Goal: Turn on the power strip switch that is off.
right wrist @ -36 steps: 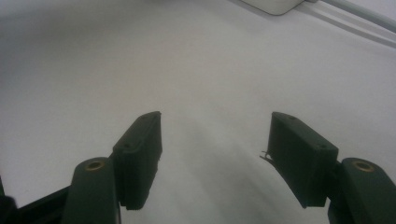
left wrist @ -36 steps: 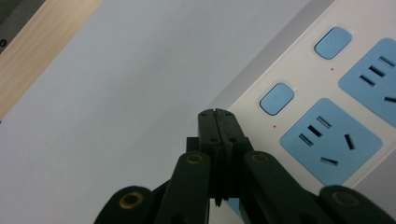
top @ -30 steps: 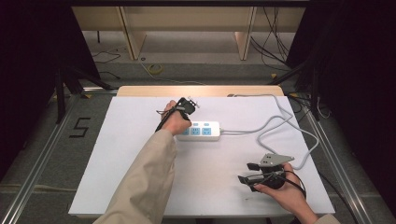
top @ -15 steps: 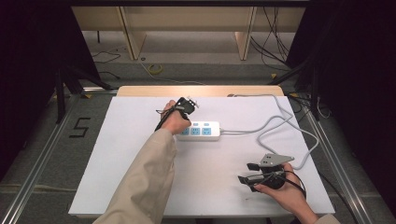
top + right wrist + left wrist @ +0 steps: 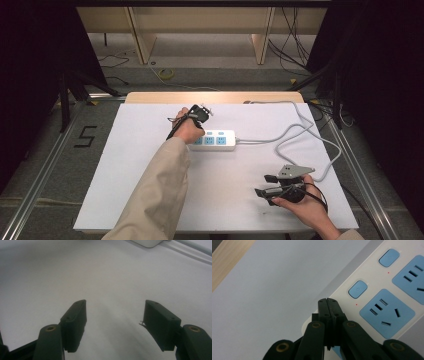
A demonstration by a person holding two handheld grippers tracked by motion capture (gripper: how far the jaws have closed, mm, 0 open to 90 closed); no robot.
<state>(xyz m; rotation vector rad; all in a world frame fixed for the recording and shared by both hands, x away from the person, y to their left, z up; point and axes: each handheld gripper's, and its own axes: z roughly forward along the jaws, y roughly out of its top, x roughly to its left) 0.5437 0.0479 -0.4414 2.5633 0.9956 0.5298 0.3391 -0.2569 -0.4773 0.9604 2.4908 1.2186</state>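
A white power strip with blue sockets lies mid-table, its grey cable looping off to the right and back. In the left gripper view the strip shows two blue switch buttons and blue sockets. My left gripper is shut with nothing between its jaws; its tips hover over the strip's end, just short of the nearer button. From above, the left gripper sits at the strip's left end. My right gripper stands open over bare white table, low at the front right.
The white table top has a wooden strip along its far edge. The strip's corner shows far off in the right gripper view. Floor cables and shelf legs lie beyond the table. A "5" marks the floor at left.
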